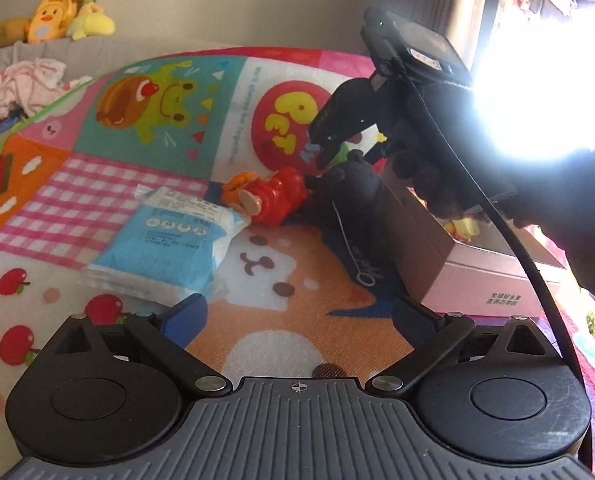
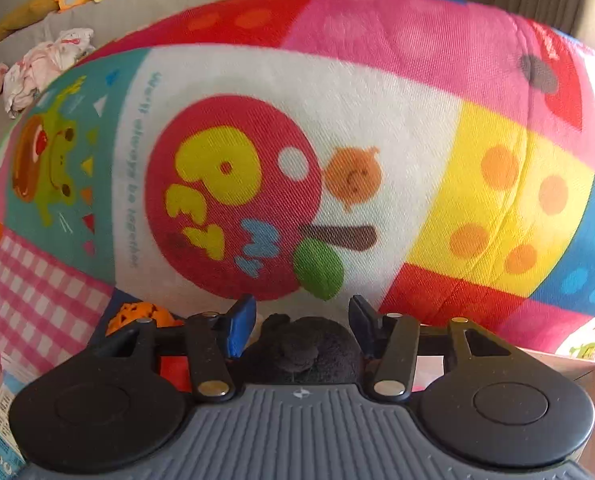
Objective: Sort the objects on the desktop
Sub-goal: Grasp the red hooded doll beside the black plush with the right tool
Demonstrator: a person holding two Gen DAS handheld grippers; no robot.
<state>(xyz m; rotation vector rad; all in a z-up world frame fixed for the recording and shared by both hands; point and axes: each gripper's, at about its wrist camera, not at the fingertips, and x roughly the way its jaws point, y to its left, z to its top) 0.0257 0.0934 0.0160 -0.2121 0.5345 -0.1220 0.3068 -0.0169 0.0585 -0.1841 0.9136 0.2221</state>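
A black plush bear (image 1: 357, 188) lies on the colourful play mat (image 1: 57, 196) against the pink box (image 1: 489, 284). My right gripper (image 1: 325, 148) comes down on its head from above. In the right wrist view the bear (image 2: 305, 348) fills the gap between the blue pads (image 2: 239, 328), and the right gripper (image 2: 301, 320) is shut on it. A red and orange toy figure (image 1: 273, 198) lies just left of the bear. Left of that is a blue and white packet (image 1: 165, 248). My left gripper (image 1: 301, 312) hangs wide open above the mat, with nothing between its fingers.
The pink box holds small yellow items inside. A gloved hand (image 1: 437, 184) and a black cable (image 1: 529, 264) cross the right side. Beyond the mat, a grey sofa carries yellow plush toys (image 1: 57, 16) and crumpled cloth (image 1: 21, 84). Strong window glare (image 1: 545, 92) washes out the upper right.
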